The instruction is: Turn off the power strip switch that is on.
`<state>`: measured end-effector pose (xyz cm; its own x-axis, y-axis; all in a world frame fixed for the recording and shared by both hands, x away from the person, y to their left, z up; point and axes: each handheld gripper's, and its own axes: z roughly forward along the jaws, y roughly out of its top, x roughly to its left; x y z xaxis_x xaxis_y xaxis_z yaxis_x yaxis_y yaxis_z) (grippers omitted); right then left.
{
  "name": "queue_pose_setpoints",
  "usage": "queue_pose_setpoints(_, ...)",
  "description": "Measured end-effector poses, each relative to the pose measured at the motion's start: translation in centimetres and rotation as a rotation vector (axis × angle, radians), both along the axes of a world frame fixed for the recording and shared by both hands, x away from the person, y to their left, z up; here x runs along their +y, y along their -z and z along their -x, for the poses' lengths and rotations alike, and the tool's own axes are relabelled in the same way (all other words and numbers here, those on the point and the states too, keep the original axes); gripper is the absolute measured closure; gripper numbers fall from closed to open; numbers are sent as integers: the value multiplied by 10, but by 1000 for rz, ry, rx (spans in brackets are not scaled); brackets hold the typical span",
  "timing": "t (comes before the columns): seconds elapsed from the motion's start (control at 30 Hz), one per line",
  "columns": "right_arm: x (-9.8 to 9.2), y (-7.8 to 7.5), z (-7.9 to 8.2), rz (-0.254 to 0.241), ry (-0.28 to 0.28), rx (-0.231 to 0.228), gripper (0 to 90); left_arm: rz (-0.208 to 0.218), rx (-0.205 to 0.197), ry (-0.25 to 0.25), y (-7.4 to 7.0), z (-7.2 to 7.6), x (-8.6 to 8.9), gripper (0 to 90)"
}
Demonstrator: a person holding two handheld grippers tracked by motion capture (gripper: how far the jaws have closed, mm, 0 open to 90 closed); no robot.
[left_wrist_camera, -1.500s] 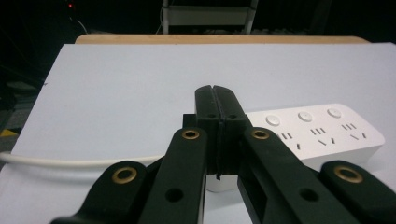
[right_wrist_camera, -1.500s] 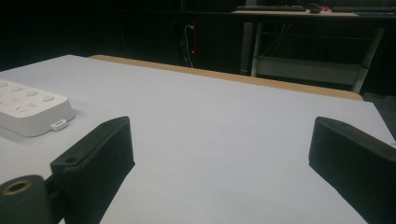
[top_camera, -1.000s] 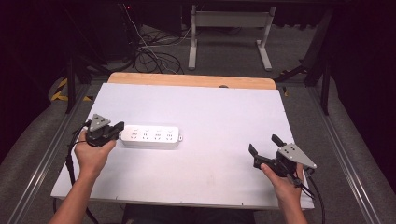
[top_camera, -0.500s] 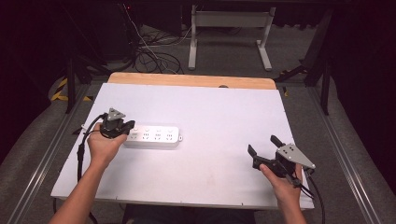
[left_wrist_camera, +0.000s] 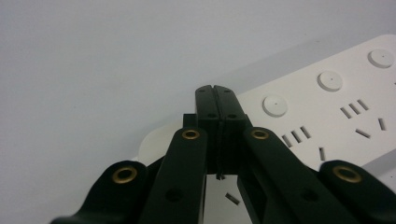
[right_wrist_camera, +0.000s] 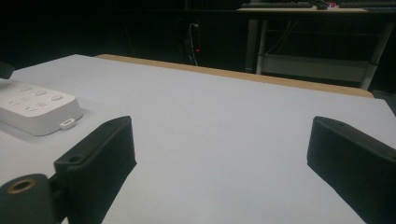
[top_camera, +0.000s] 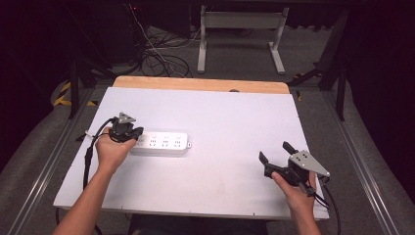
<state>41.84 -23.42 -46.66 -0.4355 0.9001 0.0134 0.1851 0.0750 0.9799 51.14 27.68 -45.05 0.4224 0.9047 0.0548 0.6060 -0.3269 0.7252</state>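
1. Nearest me, my right gripper (top_camera: pixel 276 152) sits at the near right corner of the bench (top_camera: pixel 235 107), jaws spread wide and holding nothing; it stands well apart from the work.
2. My left gripper (top_camera: pixel 131 133) is the nearer one: its jaws are pressed together with nothing between them, tips over the left end of the power strip (top_camera: pixel 161 142).
3. The power strip lies flat, left of the bench's middle, its long axis running left to right across the bench. From the left gripper it extends rightward; in the left gripper view the closed tips (left_wrist_camera: pixel 216 93) sit just beside the first round button (left_wrist_camera: pixel 274 105). I cannot tell whether they touch the casing.
4. I judge the coming move turns on that closeness to the button.
5. No brand, label or writing is legible on the strip.
6. Beyond the bench: cables on the floor and a white frame.
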Motion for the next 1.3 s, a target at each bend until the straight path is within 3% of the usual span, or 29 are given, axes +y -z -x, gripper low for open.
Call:
queue_pose_setpoints(0.5,-1,-1,1,-19,-7,1,57,-37,21,9,7,-5,-1,900)
queue_pose_setpoints(0.6,-2,-2,1,-25,-2,7,46,-21,36,1,7,-5,-1,900)
queue_pose_setpoints(0.93,-1,-2,1,-27,-6,8,45,-11,30,-6,8,-6,-2,900)
queue_pose_setpoints(1.07,-1,-2,1,-33,-4,8,44,-55,23,-9,8,-6,-8,900)
queue_pose_setpoints(1.17,-2,-3,2,-36,-3,3,45,-49,25,-13,9,-5,-8,900)
queue_pose_setpoints(1.3,-4,-4,3,-42,2,-1,44,-77,23,-17,9,-3,-12,900)
